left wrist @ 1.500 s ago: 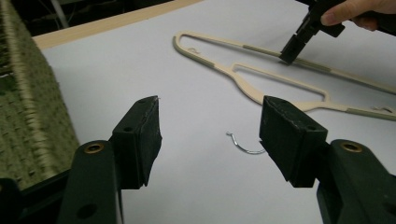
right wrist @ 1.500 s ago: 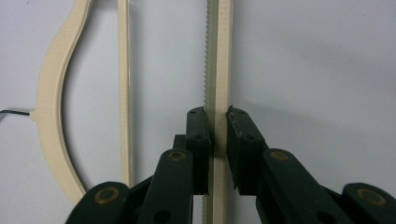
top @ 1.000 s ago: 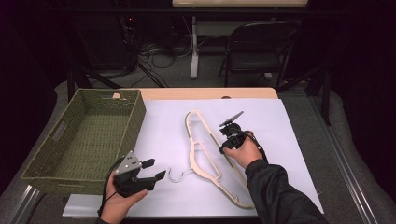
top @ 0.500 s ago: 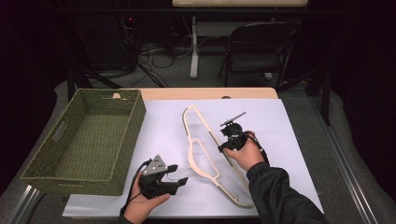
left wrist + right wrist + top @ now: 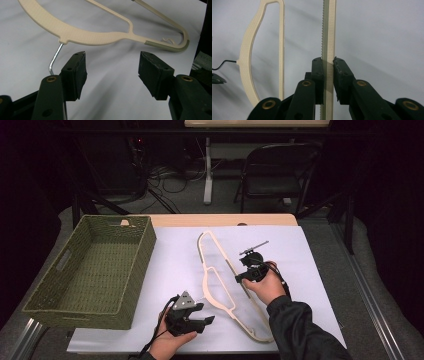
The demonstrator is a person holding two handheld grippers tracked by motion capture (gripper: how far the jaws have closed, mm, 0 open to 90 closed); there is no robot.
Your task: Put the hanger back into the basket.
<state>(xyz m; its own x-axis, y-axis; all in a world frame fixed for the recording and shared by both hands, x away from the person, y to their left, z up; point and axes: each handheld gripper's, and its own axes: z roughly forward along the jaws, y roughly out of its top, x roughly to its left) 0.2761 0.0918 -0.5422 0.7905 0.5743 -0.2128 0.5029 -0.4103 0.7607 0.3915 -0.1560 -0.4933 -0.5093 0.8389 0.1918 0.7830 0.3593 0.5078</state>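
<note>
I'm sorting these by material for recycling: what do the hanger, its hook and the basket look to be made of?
Hanger: probably moulded plastic, matte cream with a fine pebbled grain; the bar held by the right gripper has a ridged, greenish strip that may be rubber. Hook: bare metal wire, shiny and silver. Basket: woven fibre or wicker, olive green; which one is unclear.

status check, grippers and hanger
Right gripper shut on hanger bar. Left gripper open beside metal hook, not touching. Nothing in the way.
</note>
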